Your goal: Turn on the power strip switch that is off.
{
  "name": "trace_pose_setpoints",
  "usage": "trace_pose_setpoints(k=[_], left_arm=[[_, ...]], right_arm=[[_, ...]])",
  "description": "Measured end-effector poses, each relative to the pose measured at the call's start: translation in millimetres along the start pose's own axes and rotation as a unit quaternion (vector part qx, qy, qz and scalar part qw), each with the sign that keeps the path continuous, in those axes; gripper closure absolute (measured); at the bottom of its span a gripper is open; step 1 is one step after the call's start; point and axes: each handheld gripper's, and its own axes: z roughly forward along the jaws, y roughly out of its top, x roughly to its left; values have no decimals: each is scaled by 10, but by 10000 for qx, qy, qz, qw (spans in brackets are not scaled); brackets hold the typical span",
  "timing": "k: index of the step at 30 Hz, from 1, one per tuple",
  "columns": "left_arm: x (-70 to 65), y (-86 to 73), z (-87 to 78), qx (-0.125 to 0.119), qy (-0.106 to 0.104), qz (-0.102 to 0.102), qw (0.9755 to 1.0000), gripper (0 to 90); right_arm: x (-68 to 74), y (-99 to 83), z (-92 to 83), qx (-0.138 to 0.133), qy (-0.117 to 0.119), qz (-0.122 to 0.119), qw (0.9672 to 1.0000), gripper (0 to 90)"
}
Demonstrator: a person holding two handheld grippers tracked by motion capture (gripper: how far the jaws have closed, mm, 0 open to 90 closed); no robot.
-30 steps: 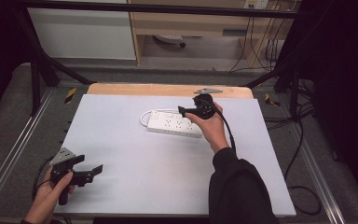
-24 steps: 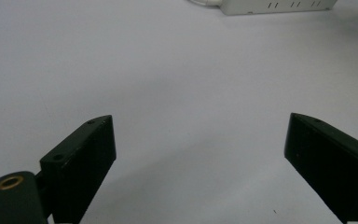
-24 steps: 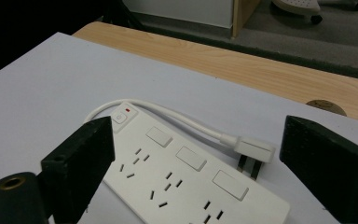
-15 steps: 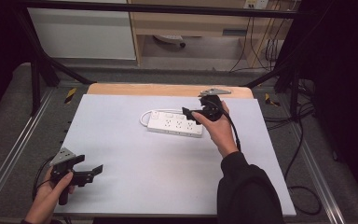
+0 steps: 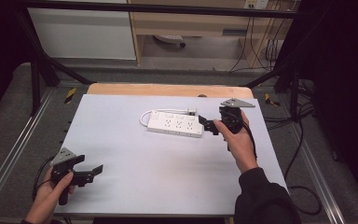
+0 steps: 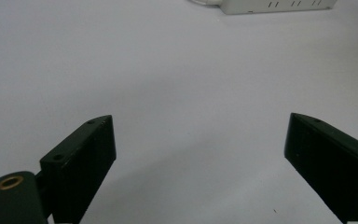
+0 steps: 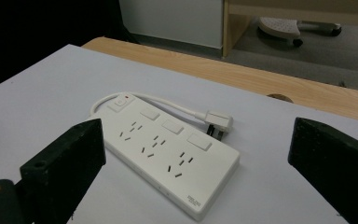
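Power strip (image 5: 175, 124), white, three switched socket groups, lying flat on the white table (image 5: 135, 154) toward 1 o'clock of its centre; its cord loops round the far side, the plug (image 7: 216, 122) resting just behind the body. Right gripper (image 5: 210, 126), in the person's right hand (image 5: 240, 142), at the strip's 3 o'clock end, jaws spread, nothing between them. Left gripper (image 5: 91, 171) at the table's 7 o'clock corner, well apart from the strip, jaws spread wide over bare surface.

Power strip (image 6: 270, 5) cropped at top edge
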Motion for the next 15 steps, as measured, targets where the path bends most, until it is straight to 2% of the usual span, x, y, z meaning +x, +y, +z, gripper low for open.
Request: trace_pose_setpoints(k=[8,15], left_arm=[[4,-1,-2,1,14,17,10000,90],[8,-2,-5,-12,30,5,10000,90]], right_arm=[[-63,-102,-310,-260,-77,26,9996,41],[-71,-208,-467,-441,-143,-60,9989,40]])
